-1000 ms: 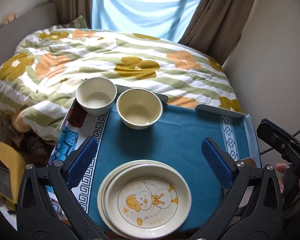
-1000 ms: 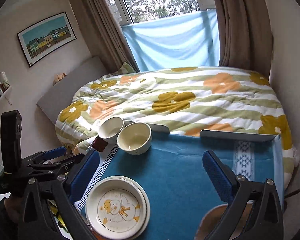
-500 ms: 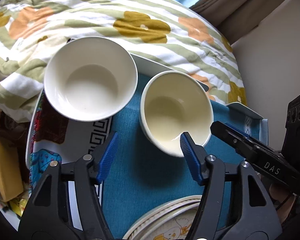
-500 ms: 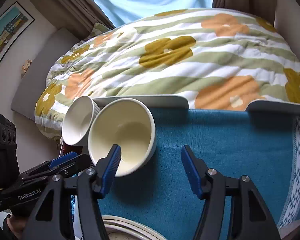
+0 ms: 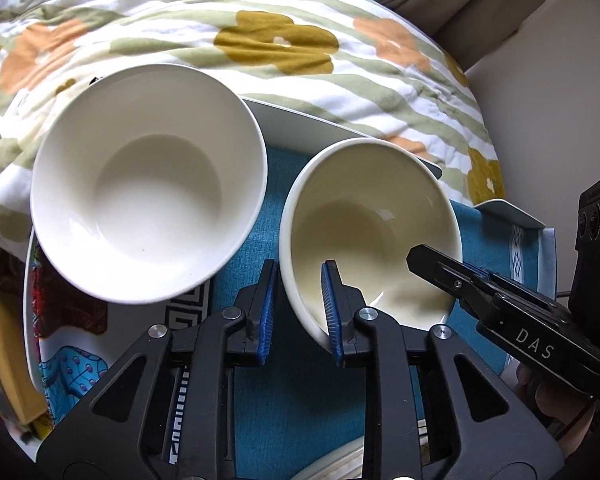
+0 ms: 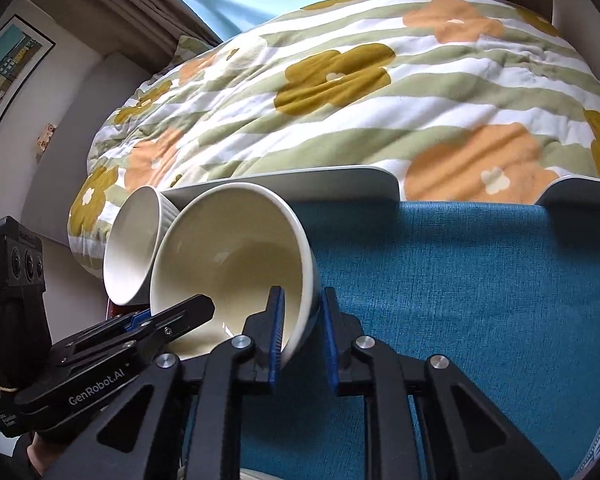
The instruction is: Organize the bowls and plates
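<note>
A cream bowl (image 5: 364, 224) stands on the teal cloth (image 5: 300, 400), with a white bowl (image 5: 148, 208) to its left. My left gripper (image 5: 298, 304) is shut on the cream bowl's near-left rim, one finger inside and one outside. My right gripper (image 6: 302, 328) is shut on the same cream bowl (image 6: 228, 264) at its near-right rim. The bowl looks tilted toward me. The white bowl (image 6: 134, 248) sits just behind it to the left. The edge of the plate stack (image 5: 340, 464) shows at the bottom of the left wrist view.
The tray's grey raised rim (image 6: 300, 184) runs behind the bowls, with a flowered duvet (image 6: 360, 92) beyond it. A patterned mat (image 5: 72, 364) lies under the white bowl. The teal cloth (image 6: 480, 300) stretches to the right. A wall (image 5: 560, 60) stands to the right.
Both grippers have moved forward onto the cream bowl and closed on its rim from opposite sides. The bowl now looks tipped toward me.
</note>
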Demonstrator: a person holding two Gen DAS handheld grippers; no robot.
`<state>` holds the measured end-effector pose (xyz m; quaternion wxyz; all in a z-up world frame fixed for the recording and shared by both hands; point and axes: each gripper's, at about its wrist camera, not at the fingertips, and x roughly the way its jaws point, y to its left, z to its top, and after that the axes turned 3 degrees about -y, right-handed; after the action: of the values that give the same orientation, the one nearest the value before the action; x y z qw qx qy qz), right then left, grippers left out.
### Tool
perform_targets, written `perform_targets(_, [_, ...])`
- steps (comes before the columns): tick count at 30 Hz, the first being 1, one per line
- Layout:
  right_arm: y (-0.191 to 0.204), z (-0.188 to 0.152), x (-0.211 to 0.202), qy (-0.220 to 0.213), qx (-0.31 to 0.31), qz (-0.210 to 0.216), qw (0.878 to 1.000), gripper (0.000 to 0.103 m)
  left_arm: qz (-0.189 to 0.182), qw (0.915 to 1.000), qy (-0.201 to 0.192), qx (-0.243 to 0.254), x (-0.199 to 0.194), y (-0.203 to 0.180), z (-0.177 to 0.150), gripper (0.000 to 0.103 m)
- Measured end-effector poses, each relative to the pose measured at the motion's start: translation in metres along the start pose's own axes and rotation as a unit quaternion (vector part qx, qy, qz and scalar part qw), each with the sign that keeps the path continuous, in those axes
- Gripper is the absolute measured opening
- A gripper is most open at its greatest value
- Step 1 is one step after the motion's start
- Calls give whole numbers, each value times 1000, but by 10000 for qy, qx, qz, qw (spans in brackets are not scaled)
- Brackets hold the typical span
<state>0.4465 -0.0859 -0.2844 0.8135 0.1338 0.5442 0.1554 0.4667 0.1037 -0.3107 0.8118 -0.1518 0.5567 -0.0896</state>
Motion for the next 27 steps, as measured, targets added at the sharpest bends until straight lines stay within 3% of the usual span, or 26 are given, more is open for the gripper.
perform_targets(12, [-2, -2, -18, -187, 54, 164, 9997, 16, 175, 9994, -200, 231, -19, -16, -4, 19])
perform_targets(20, [-1, -12, -77, -559, -127, 323, 9978, 16, 225, 9971, -640, 350, -73, -55, -23, 19])
perform_targets(27, [-16, -47, -146, -915, -272, 512, 9941, 16, 338, 9929, -1031, 479, -125, -111, -68, 19])
